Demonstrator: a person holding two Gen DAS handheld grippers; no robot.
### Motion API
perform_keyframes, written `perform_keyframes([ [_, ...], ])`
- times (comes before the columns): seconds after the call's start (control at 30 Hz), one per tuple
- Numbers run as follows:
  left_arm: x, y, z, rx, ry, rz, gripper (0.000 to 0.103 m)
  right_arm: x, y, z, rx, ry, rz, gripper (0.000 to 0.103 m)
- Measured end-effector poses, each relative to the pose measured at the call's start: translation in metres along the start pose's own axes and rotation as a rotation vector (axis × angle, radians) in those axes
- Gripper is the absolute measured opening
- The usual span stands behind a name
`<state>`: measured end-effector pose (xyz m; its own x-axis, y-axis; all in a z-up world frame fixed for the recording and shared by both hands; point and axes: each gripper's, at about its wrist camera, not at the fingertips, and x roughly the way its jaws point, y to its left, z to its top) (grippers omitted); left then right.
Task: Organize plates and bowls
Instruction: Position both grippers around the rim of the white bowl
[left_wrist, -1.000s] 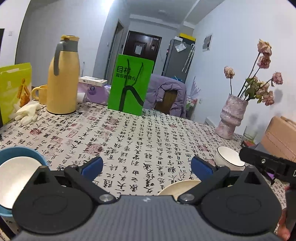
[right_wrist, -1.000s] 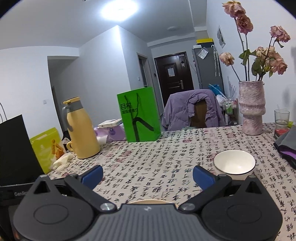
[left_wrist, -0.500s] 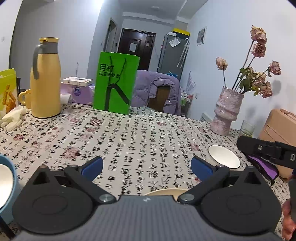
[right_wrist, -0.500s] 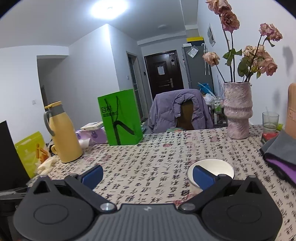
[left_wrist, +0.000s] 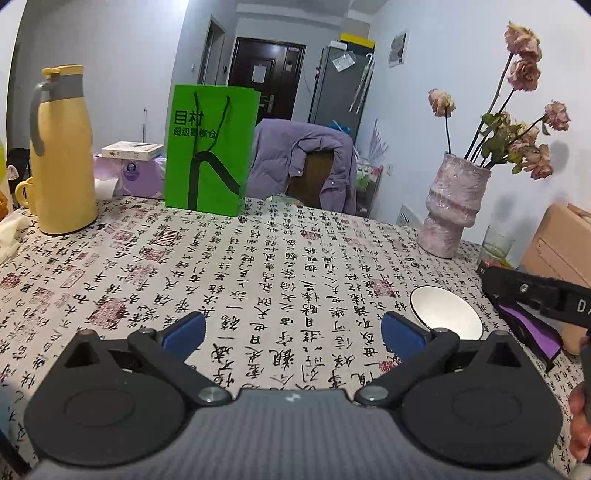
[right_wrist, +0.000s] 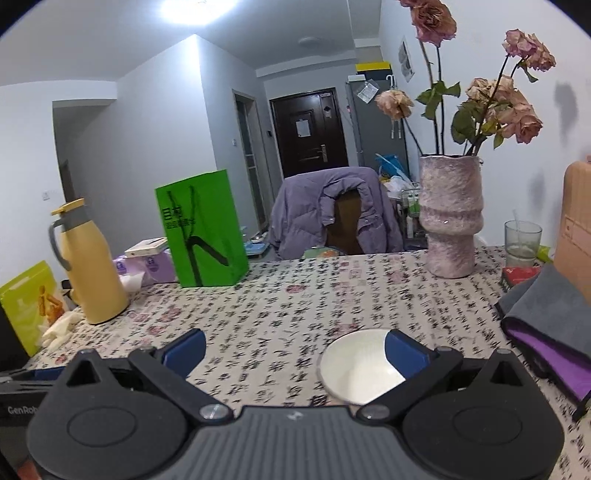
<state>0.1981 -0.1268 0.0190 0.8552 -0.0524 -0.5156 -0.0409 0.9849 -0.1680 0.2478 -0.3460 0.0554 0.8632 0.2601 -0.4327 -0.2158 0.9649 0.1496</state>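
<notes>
Left gripper (left_wrist: 293, 330): jaws spread wide, nothing between the blue pads; only patterned tablecloth (left_wrist: 258, 266) ahead.
Right gripper (right_wrist: 295, 349): jaws spread wide, nothing gripped; right pad overlapping the white bowl (right_wrist: 354, 373) in the view, contact not confirmable.
Task item location: white bowl (left_wrist: 445, 308) upright on the cloth, ahead and right of the left gripper's right pad; just ahead of the right gripper, offset toward its right finger. No plates in either view.
Step in hand (judged): approach to the bowl with the right gripper, grasp not yet made.
Risk, off-centre closure: bowl sits toward one finger, not midway; closing from here likely to push or tip it instead of pinching the rim.
Risk, slip: glazed, smooth rim; thin pinch likely to slide out on lifting.
Risk, neighbouring items: folded grey and purple cloth (right_wrist: 546, 317) near, right of the bowl; vase (right_wrist: 450, 218) of dried flowers and drinking glass (right_wrist: 522, 240) further ahead and right; wide swing could snag or topple them.
Risk, tool collision: both grippers near the same bowl; right gripper body visible at the right edge of the left view.
Readable text, green bag (left_wrist: 210, 147): large Chinese characters, mirrored in the left view; smaller line not legible.
Readable text, tool bodies: "GenRo" partly visible at the left edge of the right view; "DA" on the black body in the left view.
Readable text, tablecloth: calligraphy print with red seals.
</notes>
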Motion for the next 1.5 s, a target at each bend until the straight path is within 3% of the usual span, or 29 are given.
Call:
perform_keyframes([
  [0.27, 0.04, -0.02, 0.015, 0.025, 0.043, 0.004, 0.103, 0.037, -0.038, 0.02, 0.033, 0.02, -0.053, 0.103],
  [0.53, 0.082, -0.055, 0.026, 0.118, 0.083, 0.018, 0.103, 0.078, -0.089, 0.002, 0.144, 0.03, -0.071, 0.103],
  [0.87, 0.124, -0.096, 0.034, 0.139, 0.125, 0.03, 0.103, 0.097, -0.126, -0.016, 0.25, 0.083, -0.133, 0.103],
  [1.2, 0.157, -0.122, 0.031, 0.141, 0.158, 0.077, 0.103, 0.109, -0.137, -0.024, 0.289, 0.13, -0.116, 0.102],
  [1.5, 0.175, -0.135, 0.025, 0.151, 0.203, 0.12, 0.103, 0.118, -0.139, -0.029, 0.309, 0.208, -0.114, 0.091],
])
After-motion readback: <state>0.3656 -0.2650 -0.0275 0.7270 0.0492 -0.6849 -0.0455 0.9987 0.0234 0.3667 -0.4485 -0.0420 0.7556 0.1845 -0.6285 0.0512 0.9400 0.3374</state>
